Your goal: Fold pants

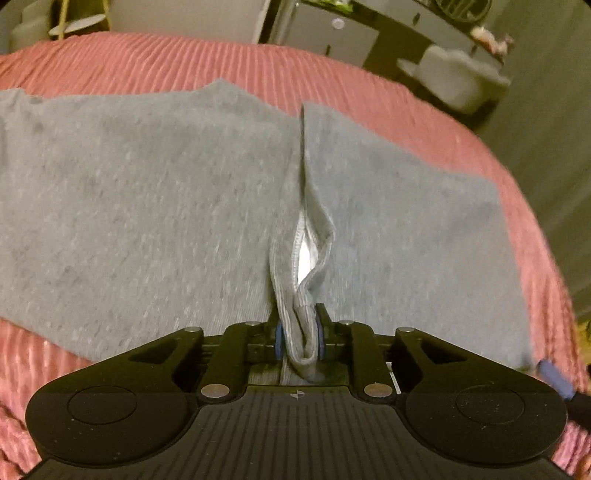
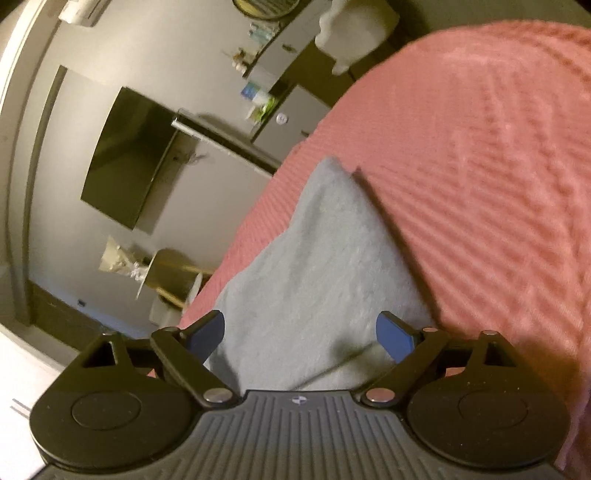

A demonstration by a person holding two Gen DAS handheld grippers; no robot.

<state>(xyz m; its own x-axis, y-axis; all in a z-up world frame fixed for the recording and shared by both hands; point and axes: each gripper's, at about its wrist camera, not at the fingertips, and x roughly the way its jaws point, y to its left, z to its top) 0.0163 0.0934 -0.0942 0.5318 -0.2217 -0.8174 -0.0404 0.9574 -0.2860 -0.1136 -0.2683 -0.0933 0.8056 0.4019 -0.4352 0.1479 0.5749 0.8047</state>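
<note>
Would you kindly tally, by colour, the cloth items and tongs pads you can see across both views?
Grey: 1, the pants, pinched in the shut left tongs.
Pink: 1, the ribbed bedspread beneath them.
Blue: 4 pads, two on the left tongs, two on the open right tongs.
Total: 6

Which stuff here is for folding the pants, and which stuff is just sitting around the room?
For the job:
- grey pants
- left gripper, shut on a pinch of the pants
- right gripper, open over the pants
- pink bedspread they lie on

Just sitting around:
- dark TV on the wall
- grey cabinet
- white cloth hanging off it
</note>
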